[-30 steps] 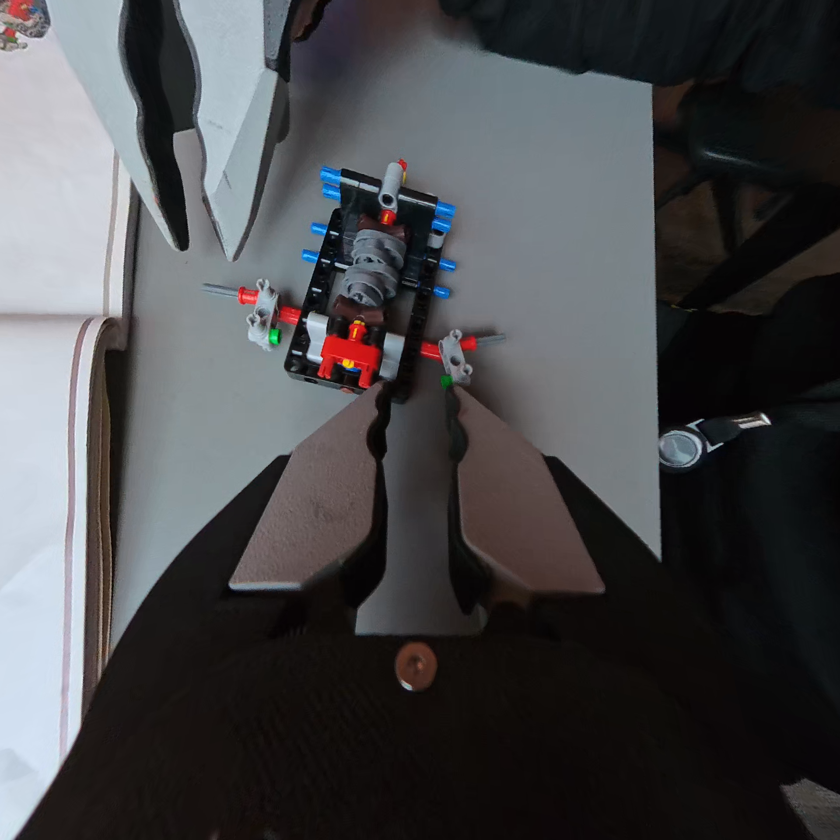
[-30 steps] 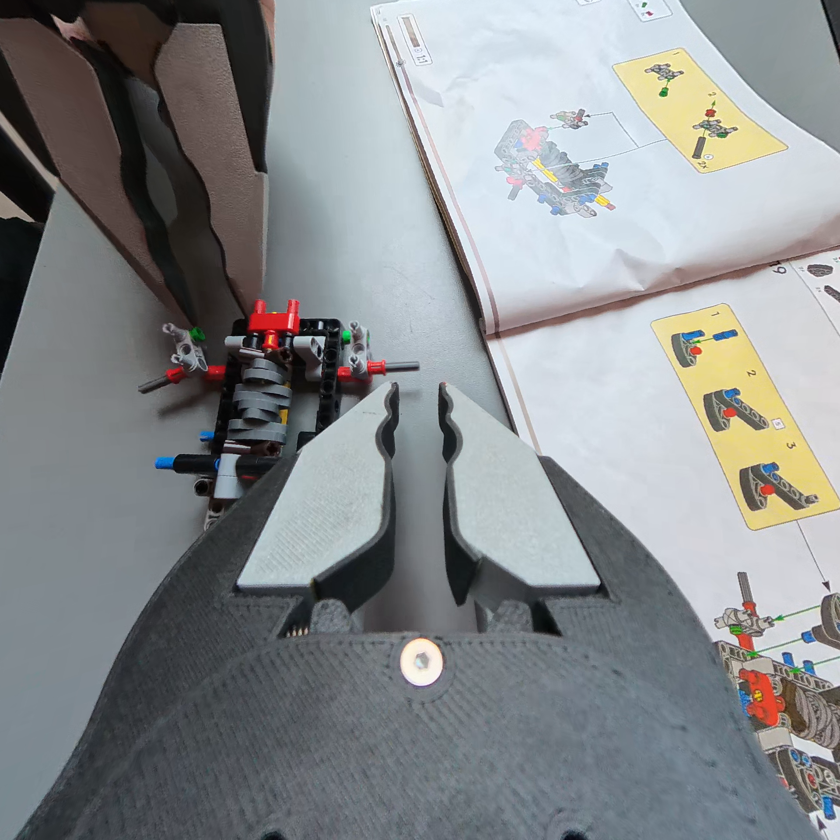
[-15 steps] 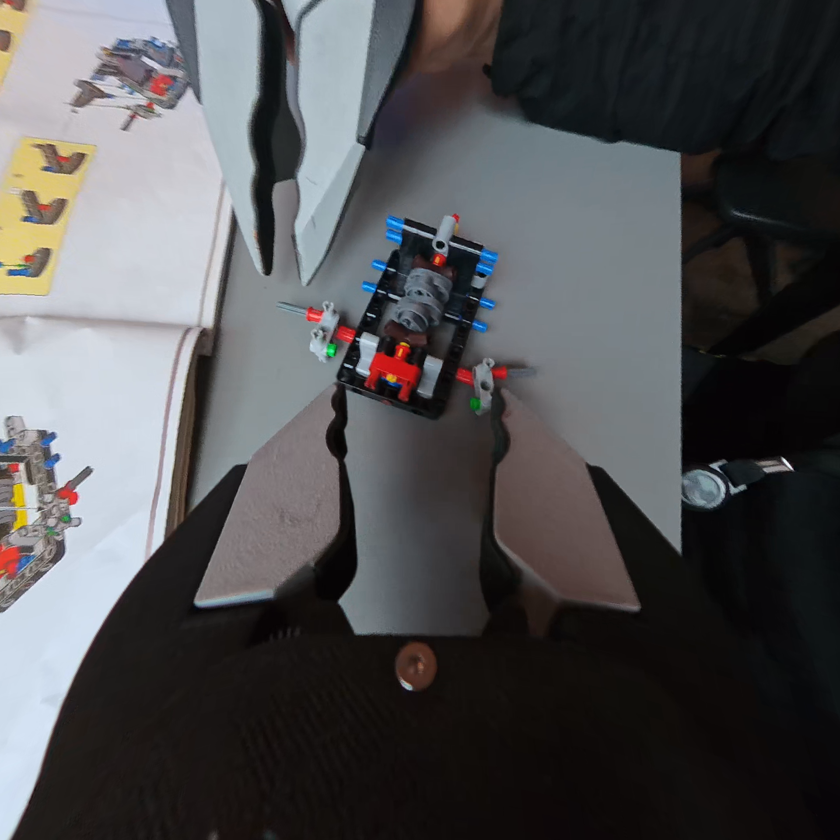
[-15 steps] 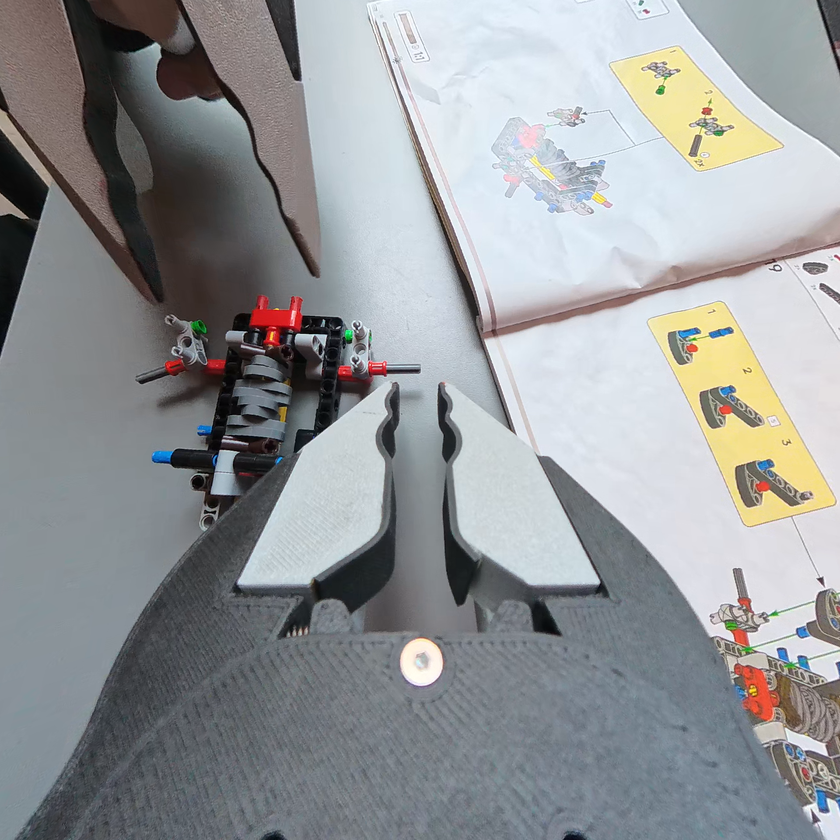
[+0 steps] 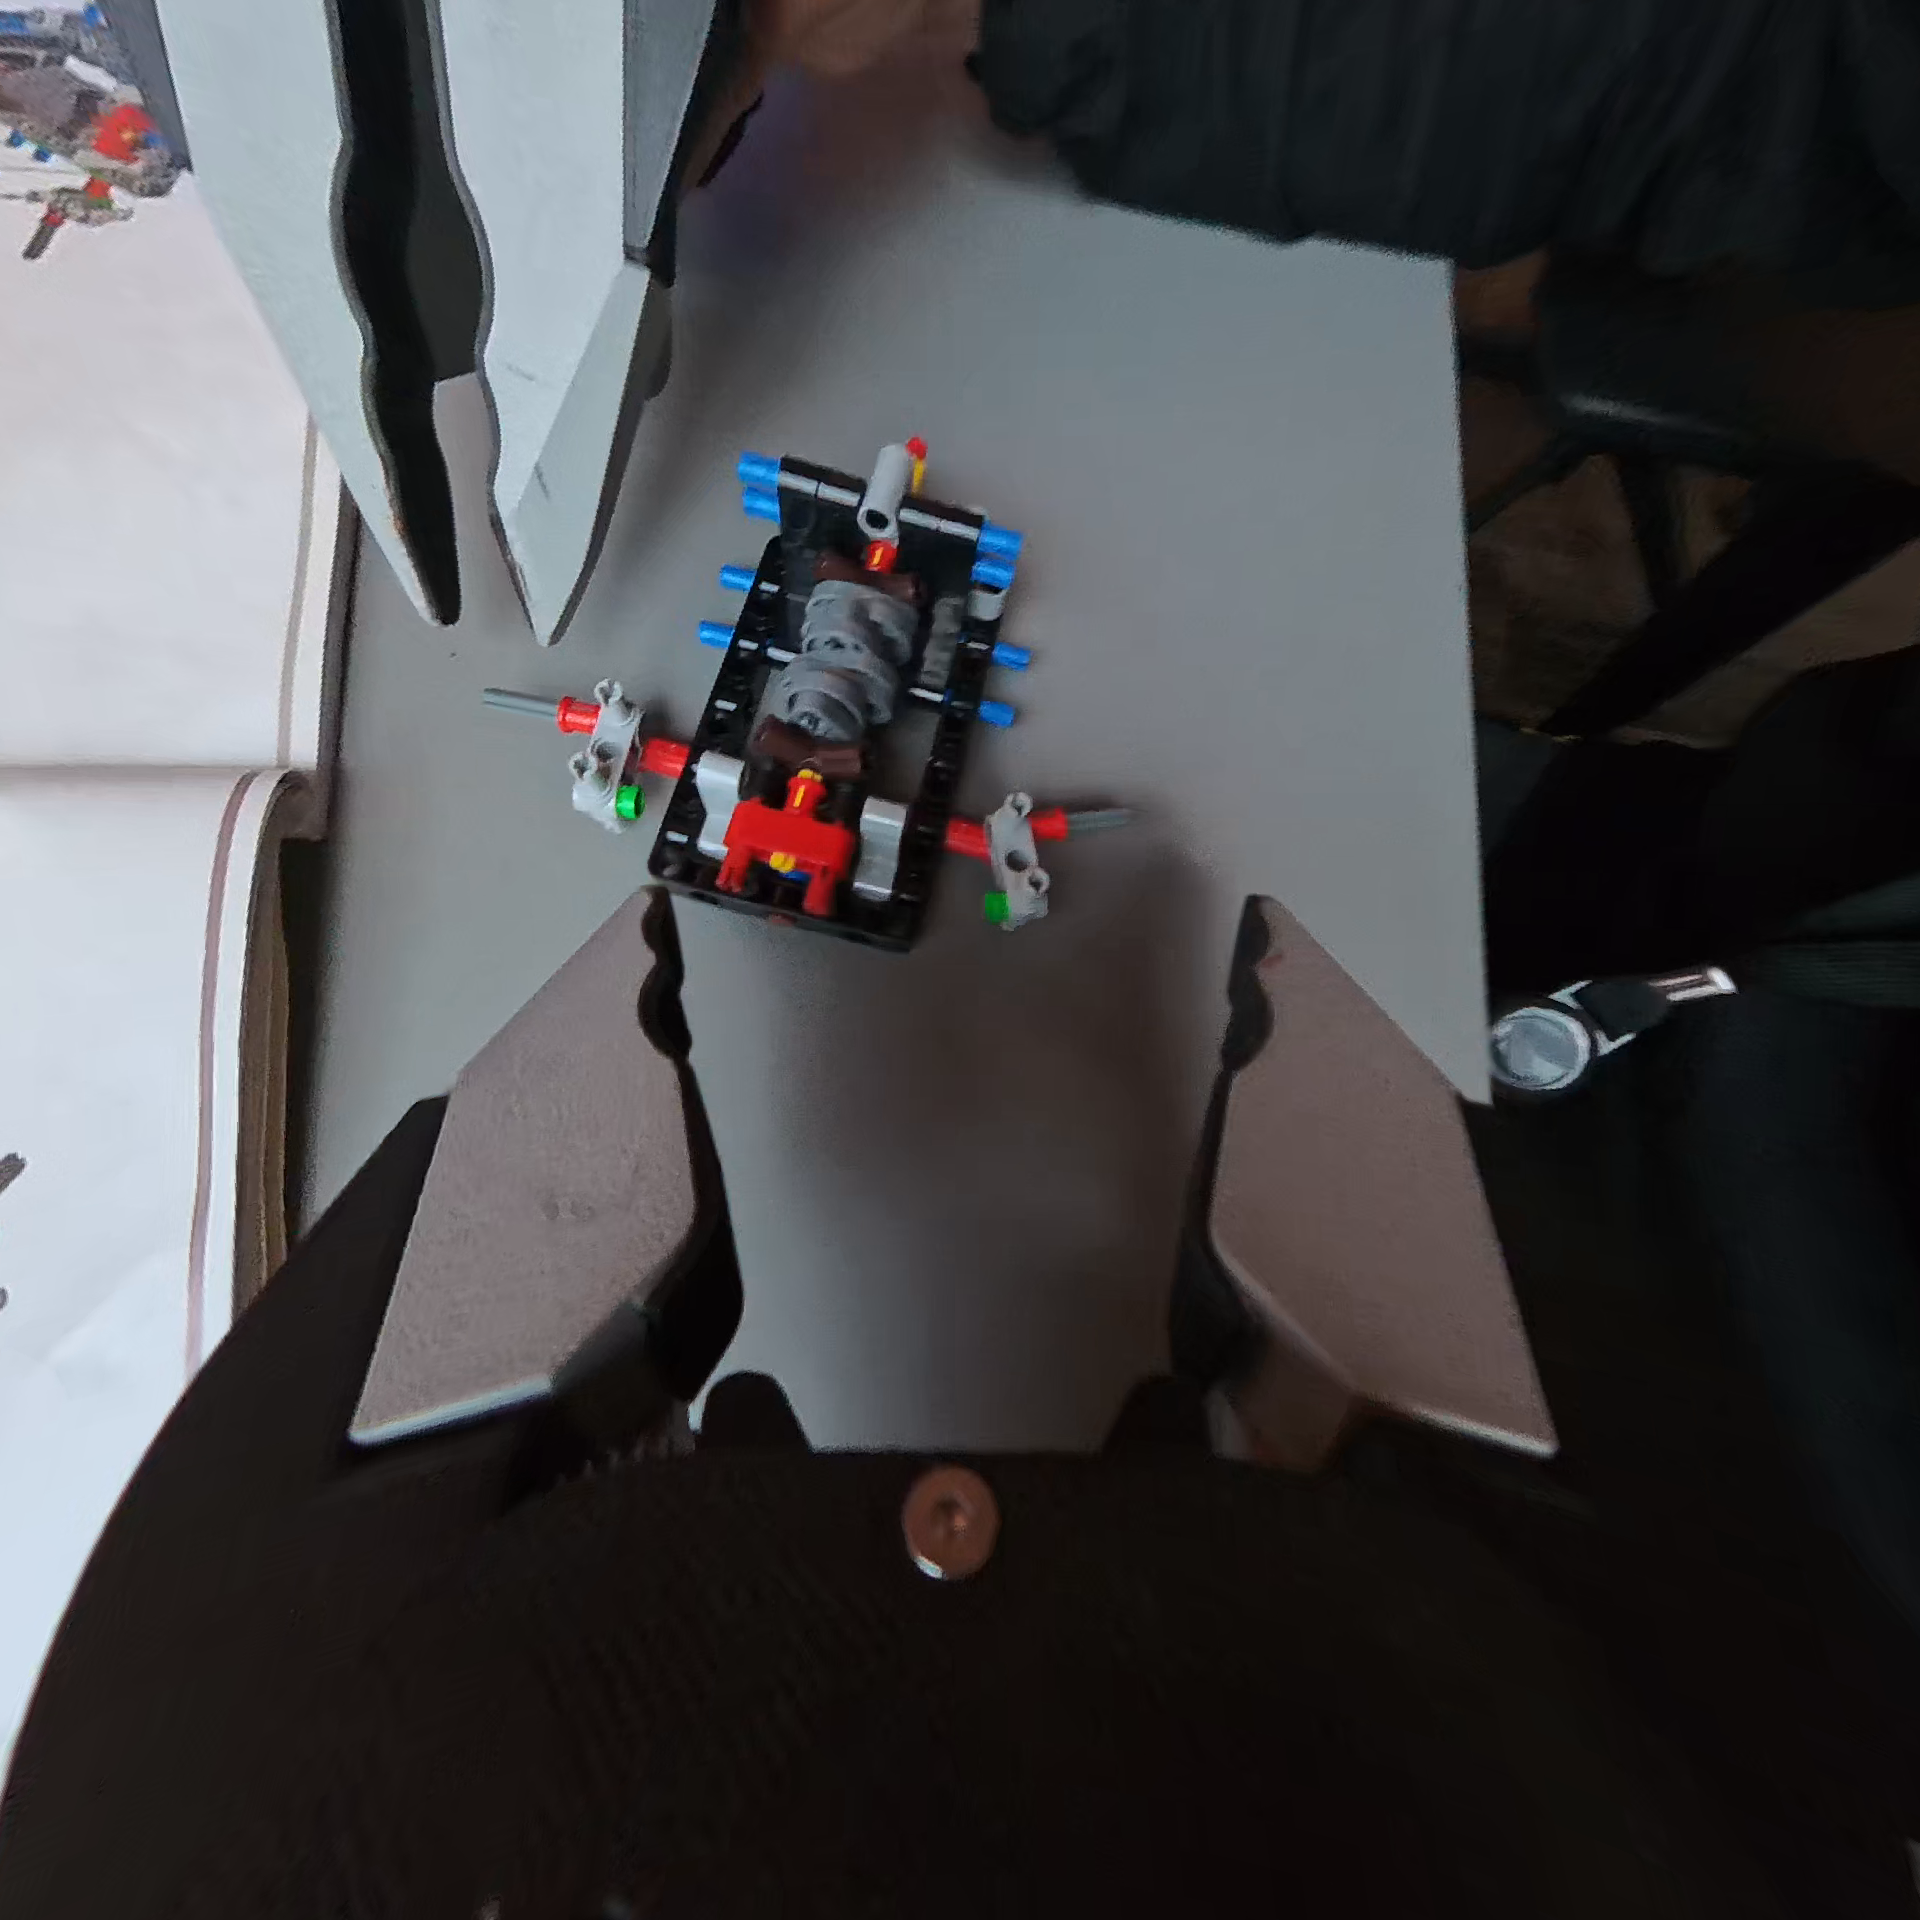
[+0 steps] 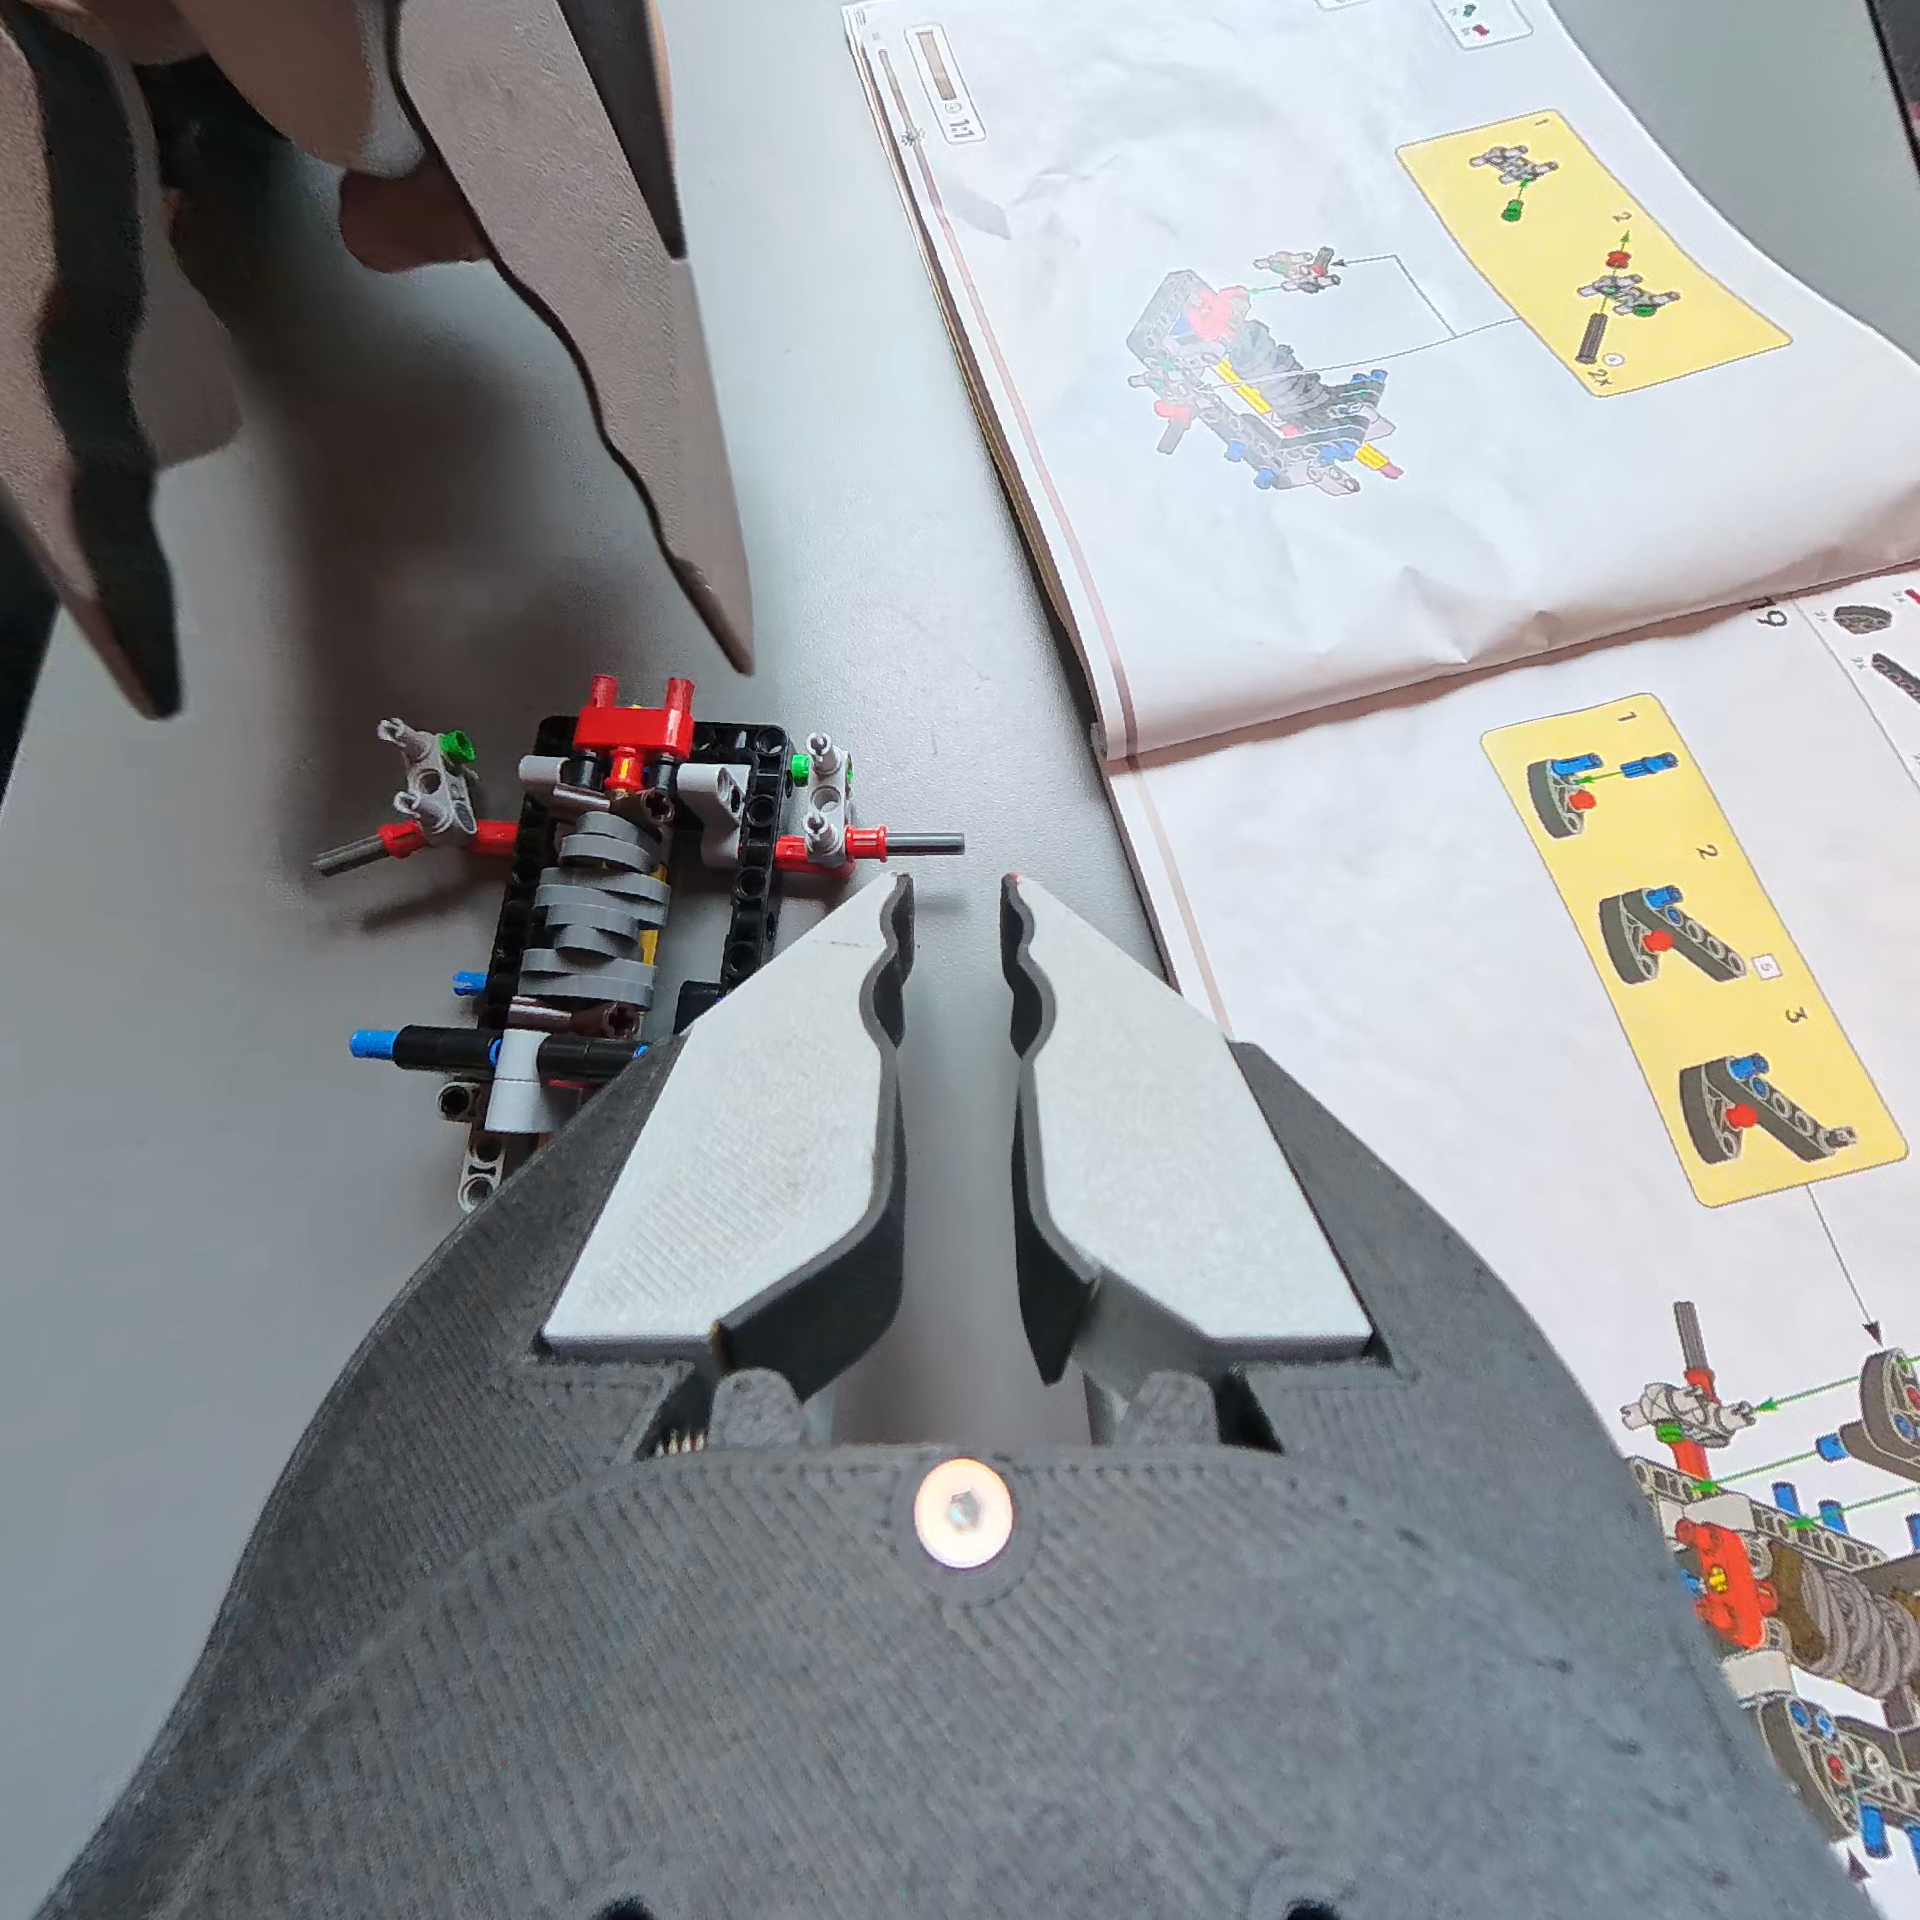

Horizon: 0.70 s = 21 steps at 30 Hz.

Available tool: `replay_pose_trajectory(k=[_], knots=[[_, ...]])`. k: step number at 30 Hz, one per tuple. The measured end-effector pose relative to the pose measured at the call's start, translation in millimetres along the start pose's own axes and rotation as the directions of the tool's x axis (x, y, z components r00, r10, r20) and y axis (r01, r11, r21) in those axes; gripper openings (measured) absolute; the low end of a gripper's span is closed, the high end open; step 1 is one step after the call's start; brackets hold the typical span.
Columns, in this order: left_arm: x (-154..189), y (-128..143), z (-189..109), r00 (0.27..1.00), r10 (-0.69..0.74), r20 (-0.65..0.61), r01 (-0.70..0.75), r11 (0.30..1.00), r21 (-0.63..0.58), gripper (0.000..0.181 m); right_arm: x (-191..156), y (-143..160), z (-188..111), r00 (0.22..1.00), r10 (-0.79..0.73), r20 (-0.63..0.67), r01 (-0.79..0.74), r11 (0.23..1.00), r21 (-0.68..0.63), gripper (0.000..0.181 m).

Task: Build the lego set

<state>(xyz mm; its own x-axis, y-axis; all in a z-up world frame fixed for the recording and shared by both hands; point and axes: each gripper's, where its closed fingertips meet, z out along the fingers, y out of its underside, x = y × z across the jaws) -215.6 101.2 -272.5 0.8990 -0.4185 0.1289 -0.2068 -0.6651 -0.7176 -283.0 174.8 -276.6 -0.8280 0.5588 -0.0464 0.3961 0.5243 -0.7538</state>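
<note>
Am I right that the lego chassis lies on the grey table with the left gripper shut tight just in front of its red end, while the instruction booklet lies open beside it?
Not quite: the left gripper is wide open, as the left wrist view shows. The rest holds: the lego chassis lies on the grey table, and the instruction booklet lies open beside it.

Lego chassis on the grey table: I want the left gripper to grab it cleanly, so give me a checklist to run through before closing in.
1. Left gripper open wide enough for the frame: ok, its jaws stand wider than the frame's end.
2. Black-framed lego chassis with red block and grey gears flat on the grey table: ok.
3. Left gripper empty: ok.
4. Right gripper clear of the chassis: ok, narrowly open beside the right axle.
5. Grey axle ends sticking out sideways clear of the closing fingers: not ok, they lie near the fingertips.
6. Open paper instruction booklet out of the way: ok.
</note>
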Motion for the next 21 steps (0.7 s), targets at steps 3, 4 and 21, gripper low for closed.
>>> replay_pose_trajectory(k=[3, 4, 21], knots=[[-5.5, 8.2, 7.5, 0.997, 0.046, 0.054, -0.043, 0.998, -0.049, 0.102, -0.1, 0.5, 0.7, 1.000, -0.001, -0.001, 0.001, 1.000, -0.004, 0.014], [-8.5, 9.9, 9.5, 0.995, 0.055, 0.077, -0.050, 0.997, -0.061, 0.099, 0.0, 0.7, 0.8, 1.000, -0.001, 0.000, 0.001, 1.000, -0.005, 0.014], [-22.2, 10.8, 7.5, 0.994, 0.000, 0.106, 0.003, 1.000, -0.025, 0.086, 0.0, 2.4, 1.6, 1.000, 0.002, 0.005, -0.002, 1.000, -0.010, 0.014]])
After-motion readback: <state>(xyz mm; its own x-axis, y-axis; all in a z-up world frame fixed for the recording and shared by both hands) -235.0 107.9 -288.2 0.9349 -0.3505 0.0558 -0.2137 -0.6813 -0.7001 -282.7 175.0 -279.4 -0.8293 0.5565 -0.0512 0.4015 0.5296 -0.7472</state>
